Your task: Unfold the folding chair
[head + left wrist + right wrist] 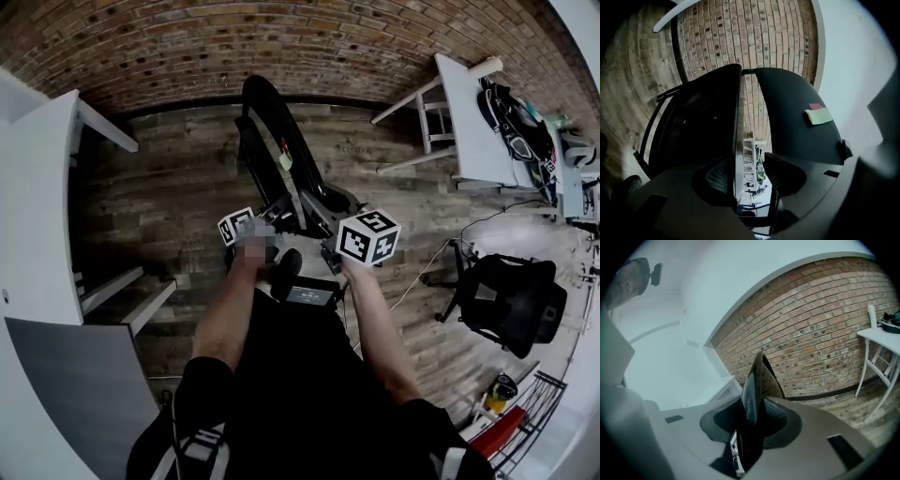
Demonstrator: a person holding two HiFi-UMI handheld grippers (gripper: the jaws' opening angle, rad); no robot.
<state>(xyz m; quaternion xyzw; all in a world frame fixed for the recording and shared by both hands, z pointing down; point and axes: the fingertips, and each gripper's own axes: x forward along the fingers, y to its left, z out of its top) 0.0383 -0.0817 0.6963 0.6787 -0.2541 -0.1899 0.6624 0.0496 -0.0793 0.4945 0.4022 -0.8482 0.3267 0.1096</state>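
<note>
The black folding chair [272, 131] stands on the wooden floor in front of me, its two panels a little apart. In the left gripper view the thin edge of one panel [693, 131] runs between my left gripper's [750, 173] jaws, close against the left pad [717, 176]. A gap shows to the other pad, so this gripper is open. The other panel [797, 117] carries a yellow-green sticky note [818, 115]. My right gripper [752, 416] is shut on a black padded edge of the chair [757, 380]. In the head view both grippers, left [267, 217] and right [326, 225], meet the chair's near side.
A brick wall [281, 37] stands behind the chair. A white table [473, 122] with bags is at the right, with a black office chair [511, 300] nearer and a cable on the floor. White furniture [37, 206] lines the left. My shoe [286, 272] is under the grippers.
</note>
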